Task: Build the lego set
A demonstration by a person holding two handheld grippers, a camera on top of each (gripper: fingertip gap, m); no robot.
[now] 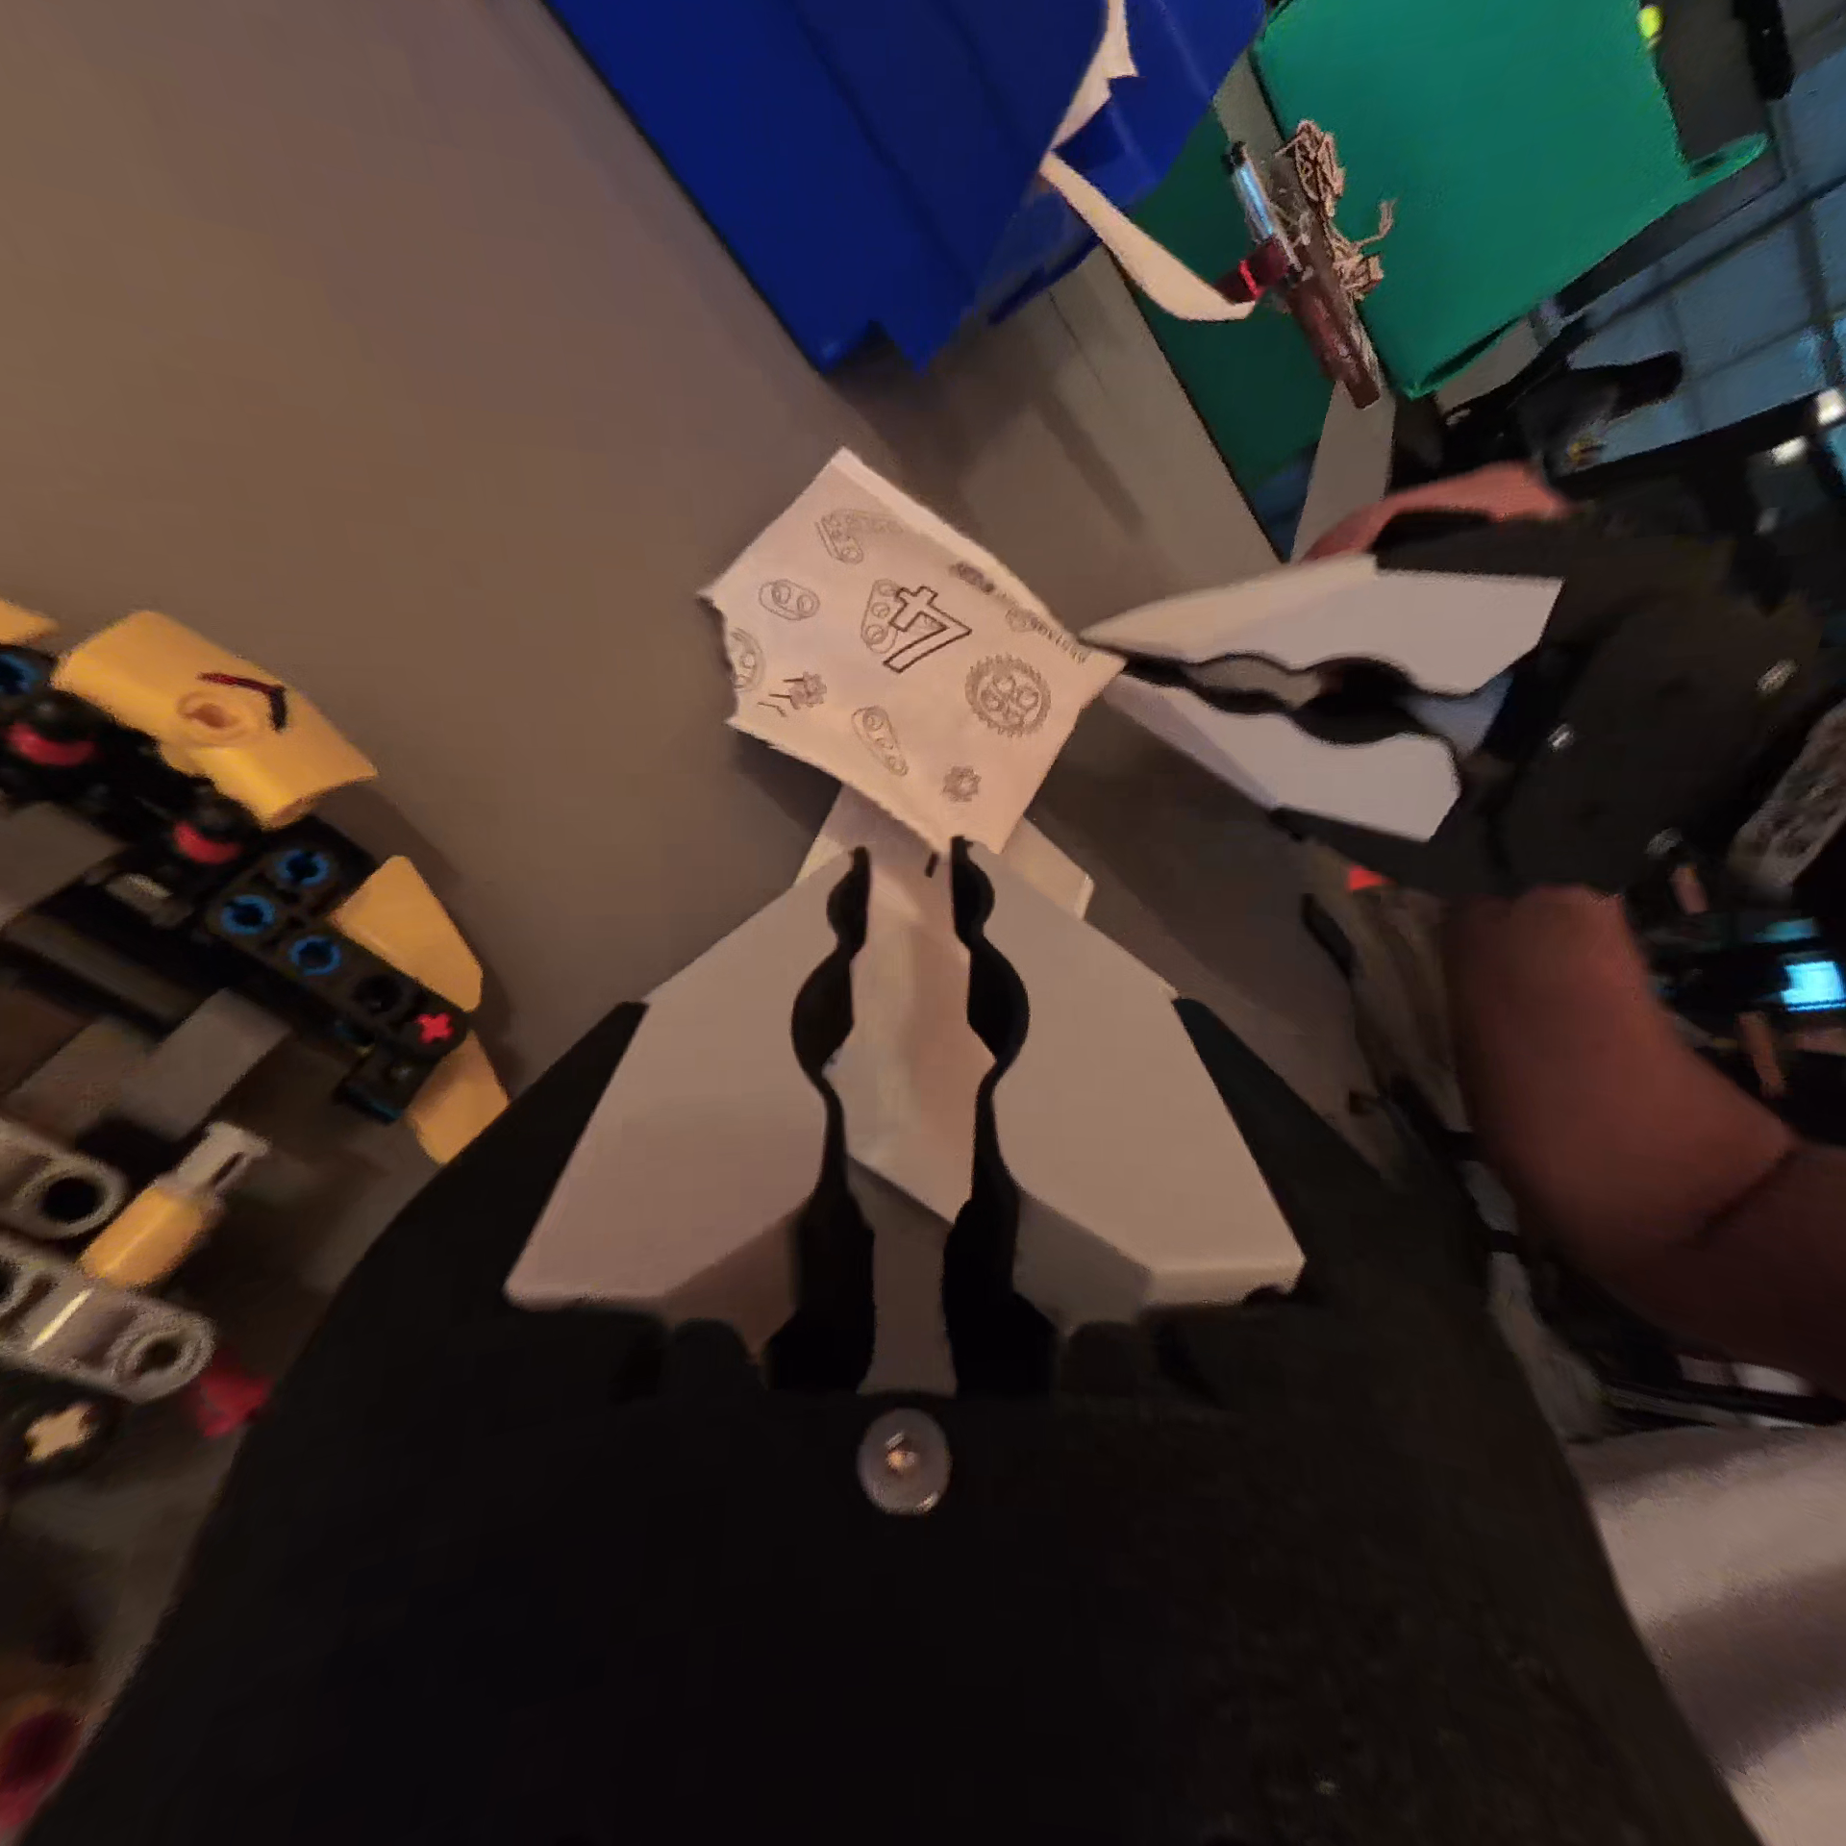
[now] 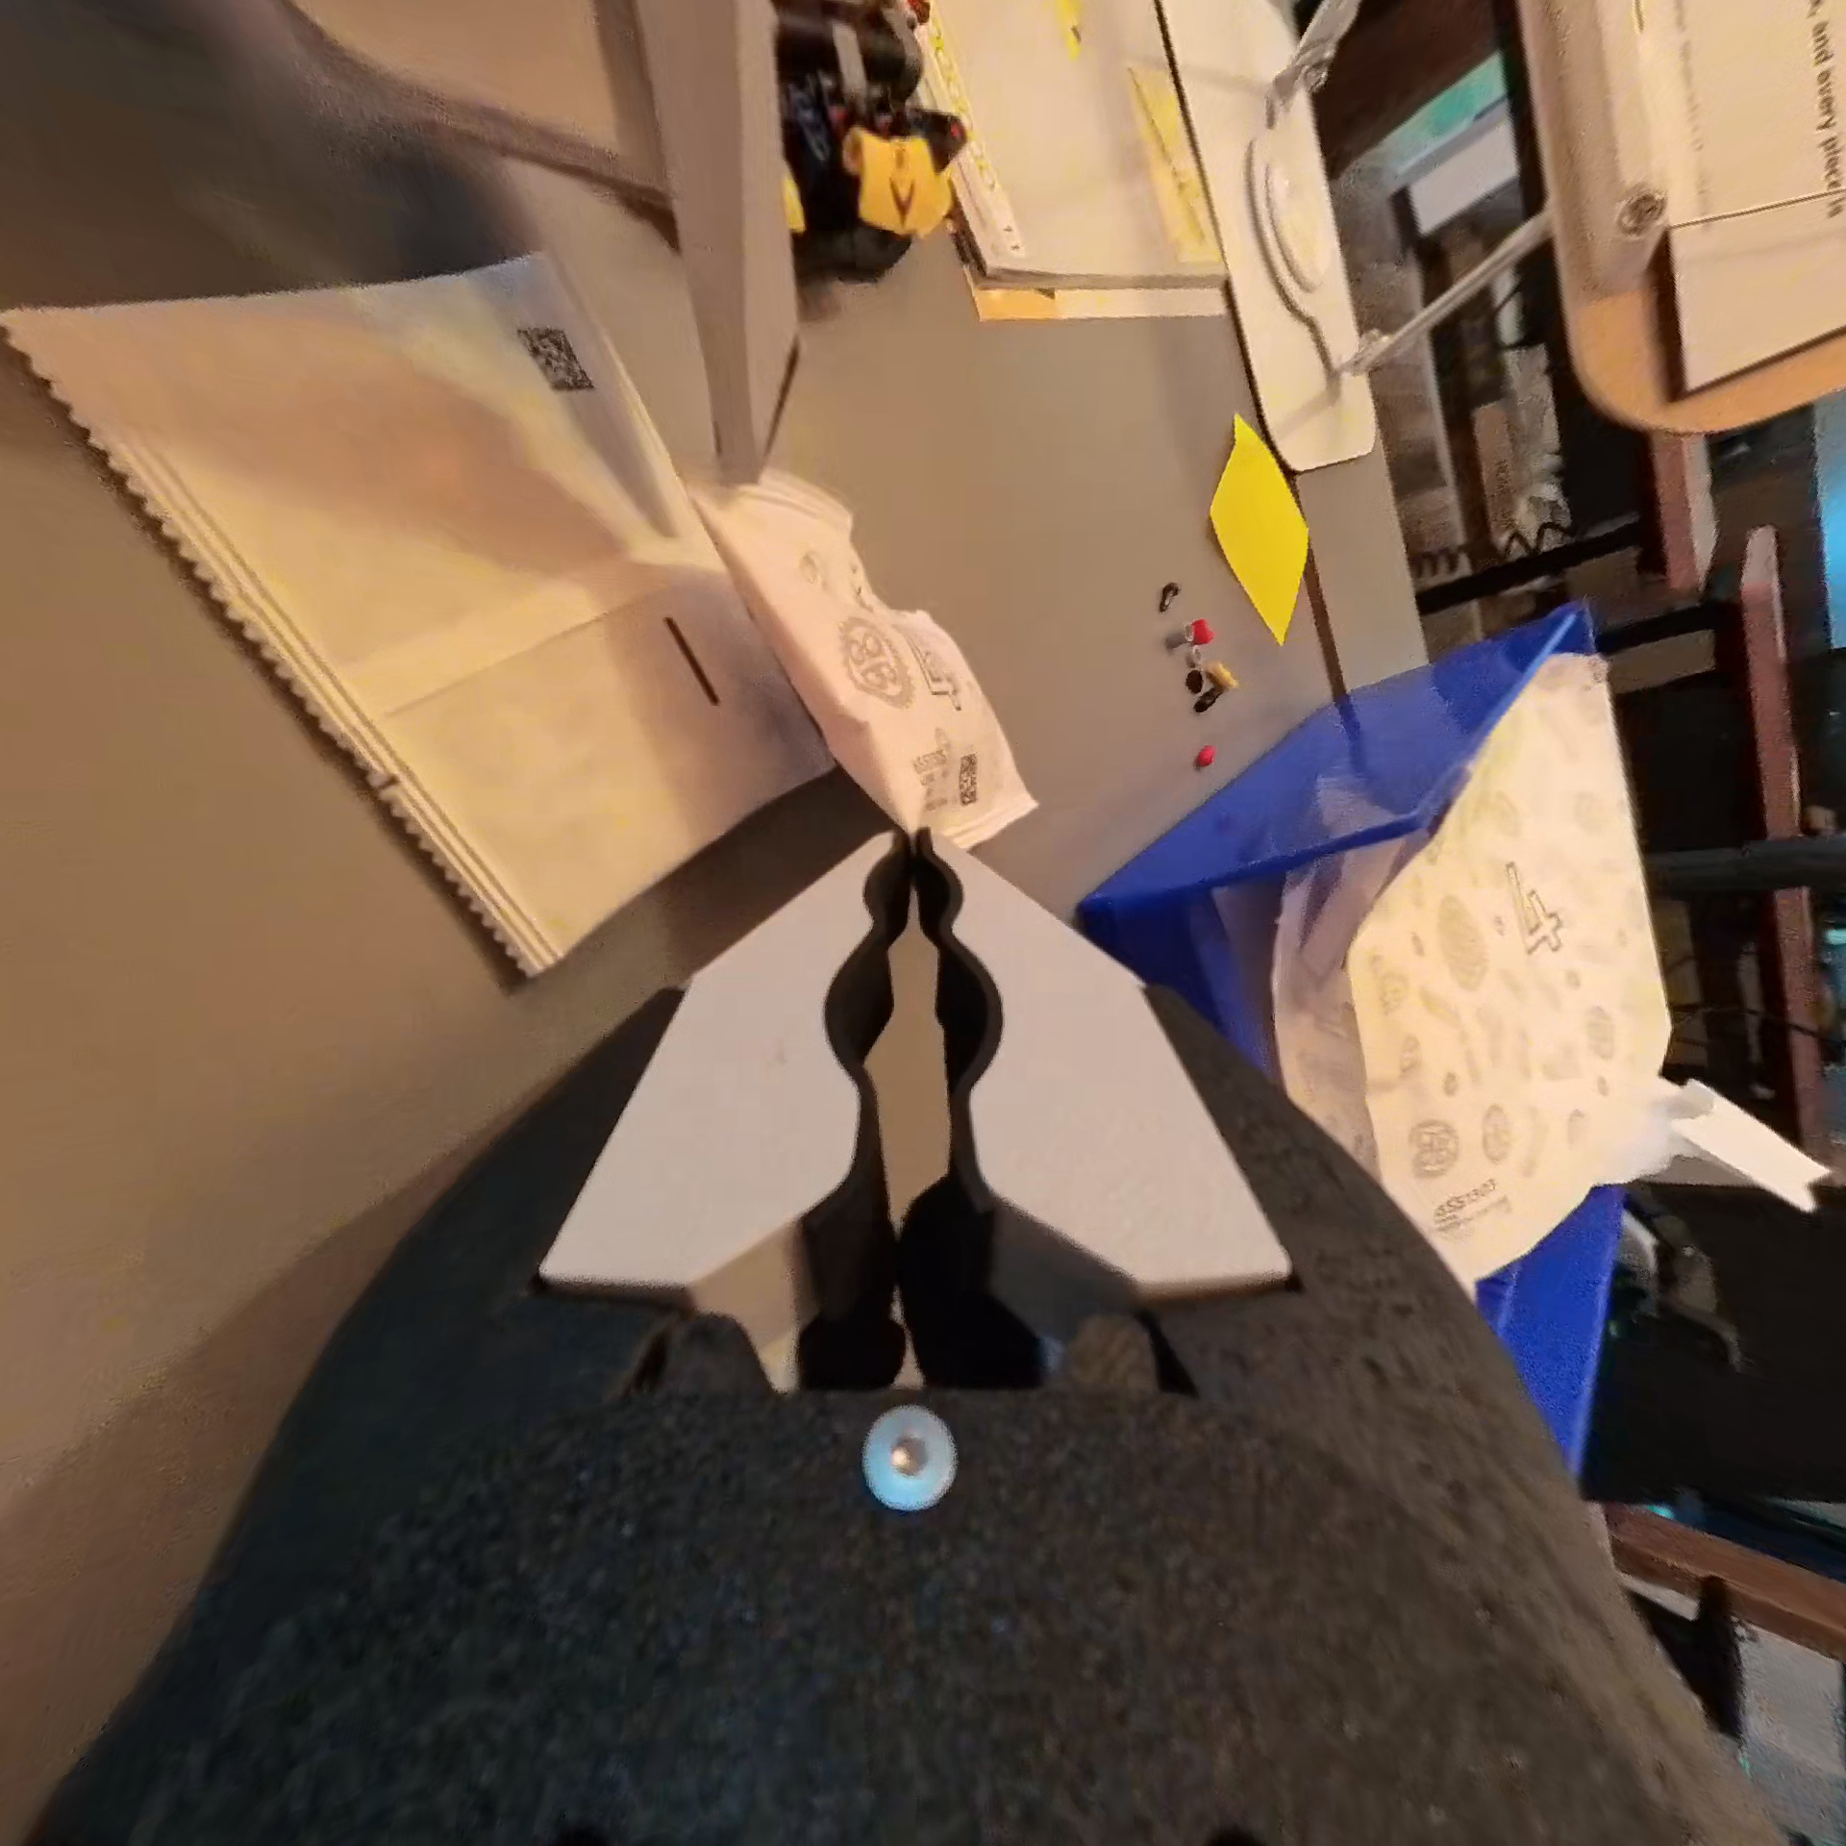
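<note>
A white paper parts bag printed with grey gear shapes (image 1: 899, 659) hangs over the grey table. My right gripper (image 2: 914, 844) is shut on the bag's corner (image 2: 929, 739). It also shows in the left wrist view (image 1: 1109, 654), pinching the bag's right corner. My left gripper (image 1: 907, 859) is open just below the bag's lower edge. Plain white paper (image 1: 909, 1049) shows in the gap between its fingers, and the pads do not press on it. A larger pale sheet of the bag with a zigzag edge (image 2: 400, 599) lies to the left in the right wrist view.
A partly built yellow and black model (image 1: 230, 849) lies at the left. A blue bin (image 2: 1349, 819) holds another printed bag (image 2: 1498, 999). Small loose pieces (image 2: 1199, 659), a yellow note (image 2: 1259, 529) and a booklet (image 2: 1049, 150) lie on the table. A person's arm (image 1: 1598, 1099) is at the right. There is about 8 cm between the tips of the two grippers.
</note>
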